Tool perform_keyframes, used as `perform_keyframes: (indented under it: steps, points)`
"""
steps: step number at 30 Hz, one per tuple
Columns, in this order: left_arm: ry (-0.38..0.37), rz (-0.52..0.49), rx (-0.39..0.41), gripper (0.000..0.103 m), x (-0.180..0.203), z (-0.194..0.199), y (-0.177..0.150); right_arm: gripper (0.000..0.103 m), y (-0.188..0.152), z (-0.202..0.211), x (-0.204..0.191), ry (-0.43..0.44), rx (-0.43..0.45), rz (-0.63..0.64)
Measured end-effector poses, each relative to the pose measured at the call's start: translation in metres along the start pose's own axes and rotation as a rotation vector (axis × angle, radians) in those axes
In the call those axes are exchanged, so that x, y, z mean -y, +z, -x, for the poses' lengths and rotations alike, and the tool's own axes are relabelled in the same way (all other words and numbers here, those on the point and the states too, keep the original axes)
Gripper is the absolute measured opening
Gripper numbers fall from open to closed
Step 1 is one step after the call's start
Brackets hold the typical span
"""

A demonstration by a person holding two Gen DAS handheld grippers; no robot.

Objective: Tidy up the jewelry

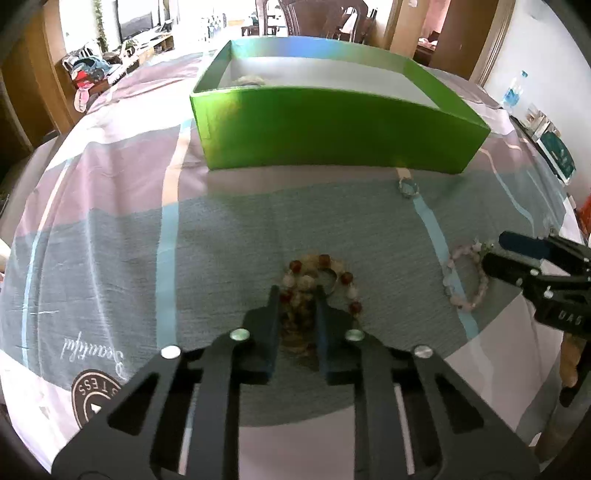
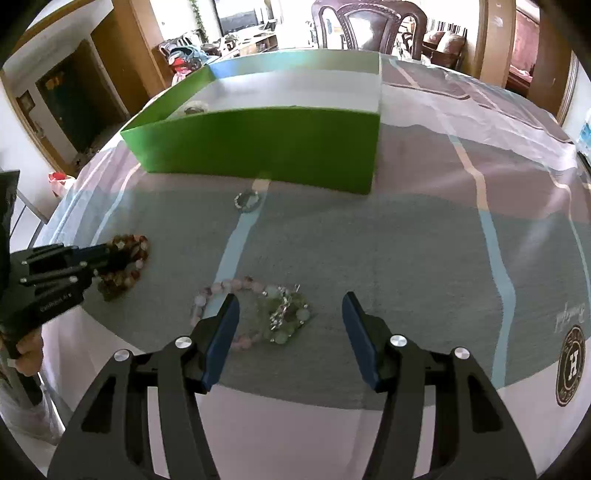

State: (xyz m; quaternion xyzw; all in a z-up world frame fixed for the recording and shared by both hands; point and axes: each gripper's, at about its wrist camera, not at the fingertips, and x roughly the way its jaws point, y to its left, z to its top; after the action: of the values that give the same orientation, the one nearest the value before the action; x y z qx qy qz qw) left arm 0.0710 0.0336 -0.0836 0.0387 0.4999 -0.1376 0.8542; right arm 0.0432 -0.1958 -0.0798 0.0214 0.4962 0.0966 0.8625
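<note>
My left gripper is closed around a red and cream bead bracelet lying on the cloth; it also shows in the right wrist view. My right gripper is open, its jaws on either side of a pink and green bead bracelet, also seen in the left wrist view. A small silver ring-like bracelet lies near the open green box. A pale item lies inside the box.
The table is covered by a grey, pink and white cloth. Chairs stand behind the table. Bottles and boxes stand at the right edge.
</note>
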Motion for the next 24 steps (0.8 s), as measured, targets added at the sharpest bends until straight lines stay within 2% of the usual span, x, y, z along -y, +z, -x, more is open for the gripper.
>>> perform_keyframes:
  steps: [2,3,8,12,18,24]
  points:
    - [0.002,0.001,0.019,0.009,0.004,0.01,0.002,0.057,-0.001,0.002,0.001,-0.003,0.004,-0.01]
    - [-0.001,0.0,0.04,0.008,0.004,0.018,0.003,0.057,-0.001,0.002,0.003,-0.006,0.006,-0.014]
    - [-0.017,0.007,0.126,0.008,0.009,0.048,0.017,0.057,-0.001,0.004,0.008,-0.022,0.01,-0.035]
    - [-0.063,0.006,0.165,0.008,0.015,0.064,0.022,0.057,-0.002,0.005,0.009,-0.023,0.01,-0.044]
    - [-0.154,-0.069,0.155,0.008,0.05,0.064,0.02,0.057,-0.002,0.004,0.01,-0.028,0.005,-0.045]
    - [-0.172,-0.113,0.087,0.009,0.07,0.043,0.006,0.057,-0.004,0.007,-0.001,-0.035,0.021,0.003]
